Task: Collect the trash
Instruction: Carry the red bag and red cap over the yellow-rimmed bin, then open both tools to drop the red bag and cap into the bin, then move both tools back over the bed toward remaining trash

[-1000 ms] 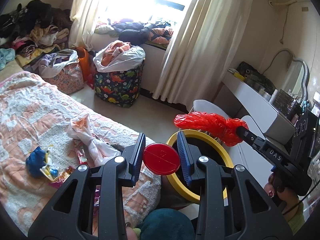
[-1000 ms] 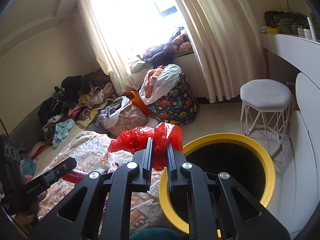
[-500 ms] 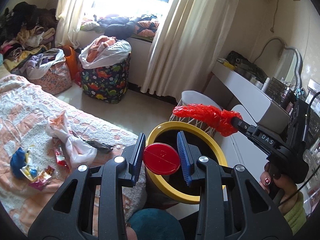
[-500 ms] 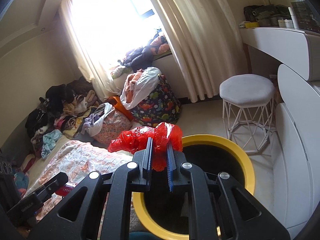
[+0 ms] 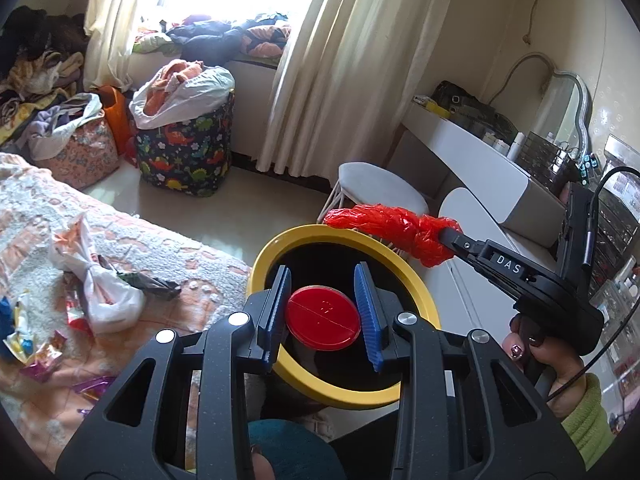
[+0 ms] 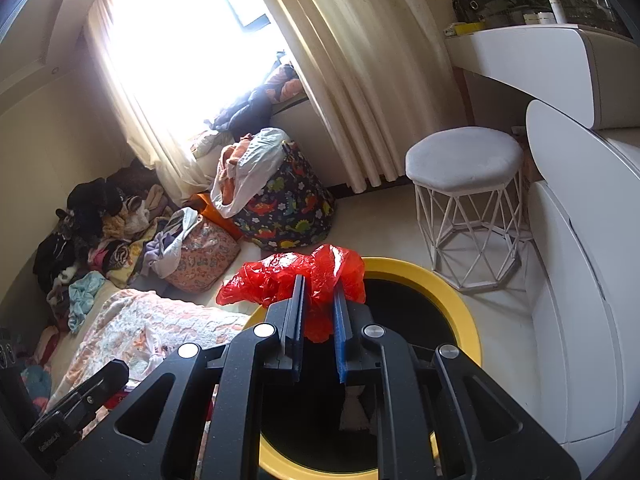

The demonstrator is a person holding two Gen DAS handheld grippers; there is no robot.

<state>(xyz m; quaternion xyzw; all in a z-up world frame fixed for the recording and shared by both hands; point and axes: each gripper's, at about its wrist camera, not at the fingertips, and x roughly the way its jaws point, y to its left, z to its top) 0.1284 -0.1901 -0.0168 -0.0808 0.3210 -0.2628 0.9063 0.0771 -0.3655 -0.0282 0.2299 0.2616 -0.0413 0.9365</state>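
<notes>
The right claw (image 6: 318,316) pinches a crumpled red plastic bag (image 6: 292,276) above the yellow-rimmed bin (image 6: 460,300).

My left claw (image 5: 323,309) covers the near rim of the yellow bin (image 5: 416,280); its dark inside shows nothing. The wrappers (image 5: 28,354) on the bed are too small to identify.

Bin (image 5: 264,264) just beside the bed (image 5: 168,248), stool (image 6: 464,160) behind it, wrappers (image 5: 36,352) on the bed.

White stool (image 6: 464,160) by cream curtains (image 6: 360,72) — dinosaur-print hamper (image 5: 184,156) nearby.
</notes>
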